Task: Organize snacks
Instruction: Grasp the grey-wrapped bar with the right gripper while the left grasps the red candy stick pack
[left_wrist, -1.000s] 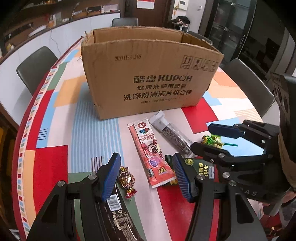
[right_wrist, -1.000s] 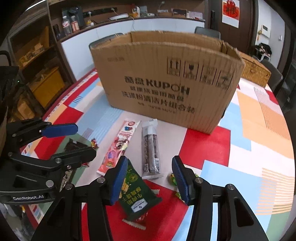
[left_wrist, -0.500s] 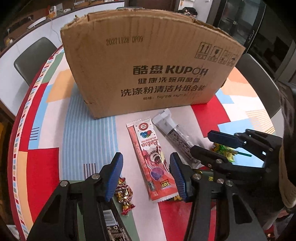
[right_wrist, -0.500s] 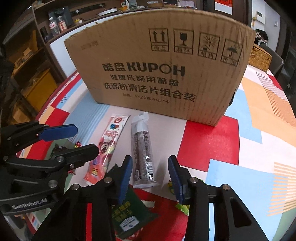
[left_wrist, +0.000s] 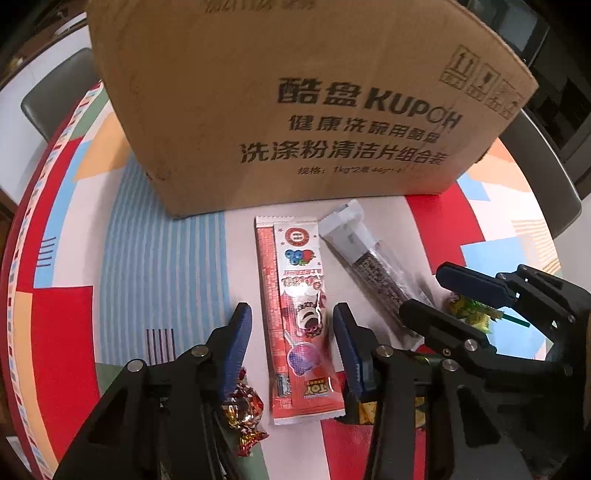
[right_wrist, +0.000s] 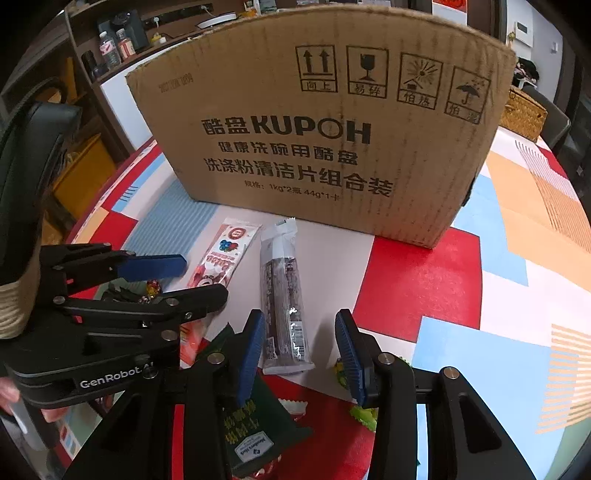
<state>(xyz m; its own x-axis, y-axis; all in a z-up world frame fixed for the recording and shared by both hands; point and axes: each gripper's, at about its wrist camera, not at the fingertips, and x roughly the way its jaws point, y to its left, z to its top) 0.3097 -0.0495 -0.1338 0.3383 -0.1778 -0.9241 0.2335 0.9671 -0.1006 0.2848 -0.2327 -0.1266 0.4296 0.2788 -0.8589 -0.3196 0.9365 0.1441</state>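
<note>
Your left tongs (left_wrist: 291, 343) have dropped astride the pink snack stick (left_wrist: 295, 306), closing, not yet pinching; right tongs (right_wrist: 299, 347) hang released around the grey bar (right_wrist: 282, 295), box (right_wrist: 332, 129) at twelve o'clock.

Two snack packets (left_wrist: 299, 306) (left_wrist: 373, 266) lie before the box (left_wrist: 295, 103).

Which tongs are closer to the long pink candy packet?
Left. The left tongs straddle the pink packet, closing without pressing it. The right tongs straddle the dark sesame bar beside it.

Both grippers black plastic – blue ribbed fingers (left_wrist: 236, 347), silver screws (white "GenRobot.AI" lettering on left).
</note>
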